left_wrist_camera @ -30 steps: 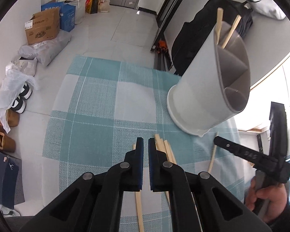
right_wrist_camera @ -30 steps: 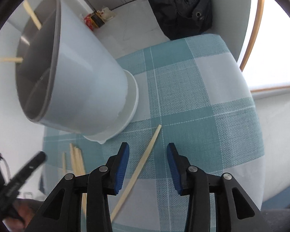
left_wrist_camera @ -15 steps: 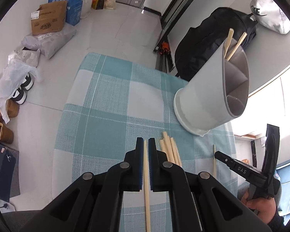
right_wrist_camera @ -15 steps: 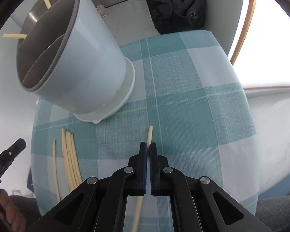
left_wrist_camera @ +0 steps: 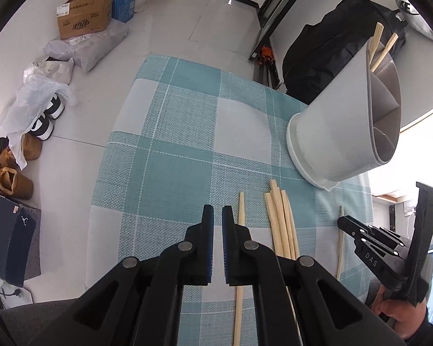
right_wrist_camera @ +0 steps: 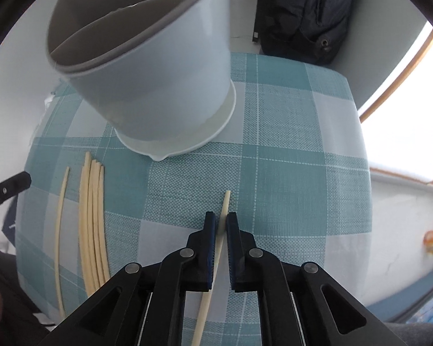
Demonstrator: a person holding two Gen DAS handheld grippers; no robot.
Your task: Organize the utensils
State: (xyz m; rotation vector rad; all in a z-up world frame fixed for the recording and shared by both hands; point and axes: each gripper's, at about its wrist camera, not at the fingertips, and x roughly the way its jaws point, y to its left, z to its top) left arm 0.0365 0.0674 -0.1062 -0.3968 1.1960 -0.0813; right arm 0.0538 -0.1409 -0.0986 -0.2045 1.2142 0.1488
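Note:
A grey divided utensil holder [left_wrist_camera: 349, 121] stands on the checked cloth and holds two chopsticks [left_wrist_camera: 385, 50]; it also shows in the right wrist view [right_wrist_camera: 158, 66]. My right gripper [right_wrist_camera: 221, 223] is shut on one chopstick [right_wrist_camera: 224, 210] above the cloth, in front of the holder. My left gripper [left_wrist_camera: 217, 216] is shut and empty. A single chopstick [left_wrist_camera: 241, 210] lies just right of it, then a bundle of several chopsticks [left_wrist_camera: 280, 216], also seen from the right wrist [right_wrist_camera: 93, 201].
The teal checked tablecloth [left_wrist_camera: 182, 144] covers the table. A black backpack [left_wrist_camera: 326, 57] stands behind the holder. Boxes [left_wrist_camera: 83, 17], bags and shoes [left_wrist_camera: 43, 121] lie on the floor to the left. A window lies to the right [right_wrist_camera: 404, 121].
My left gripper has drawn back and left; the chopstick between its fingers half a second ago now lies beside it. My right gripper shut on its chopstick and moved toward the holder.

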